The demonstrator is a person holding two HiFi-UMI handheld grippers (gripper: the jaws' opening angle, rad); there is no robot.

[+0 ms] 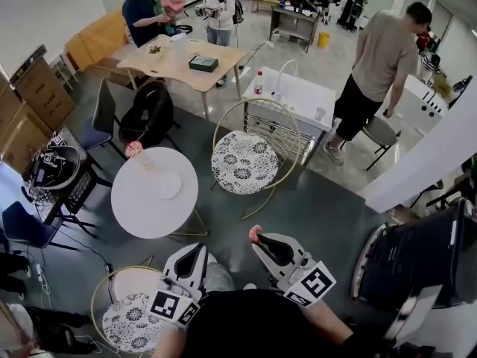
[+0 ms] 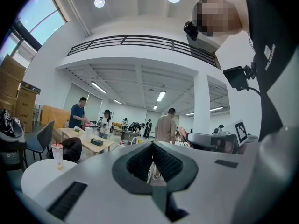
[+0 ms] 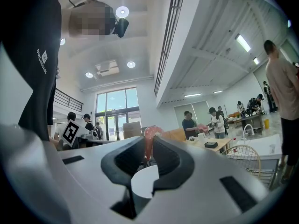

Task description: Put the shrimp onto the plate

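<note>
A pink shrimp (image 3: pixel 148 141) is pinched between the pads of my right gripper (image 3: pixel 149 150), with its curved top poking above the jaws. In the head view the right gripper (image 1: pixel 256 236) hangs in the air right of the round white table (image 1: pixel 141 207), the shrimp (image 1: pixel 254 232) at its tip. A white plate (image 1: pixel 168 186) lies on that table, well left of the shrimp. My left gripper (image 1: pixel 197 250) is held low beside the right one, below the table's near edge. In its own view the left gripper (image 2: pixel 152 149) is shut with nothing in it.
A pink drink cup (image 1: pixel 135 151) stands at the table's far edge. A wire chair with a patterned cushion (image 1: pixel 244 162) sits right of the table, and another chair (image 1: pixel 133 321) is at my lower left. Black equipment (image 1: pixel 417 263) is on my right. People stand around tables farther off.
</note>
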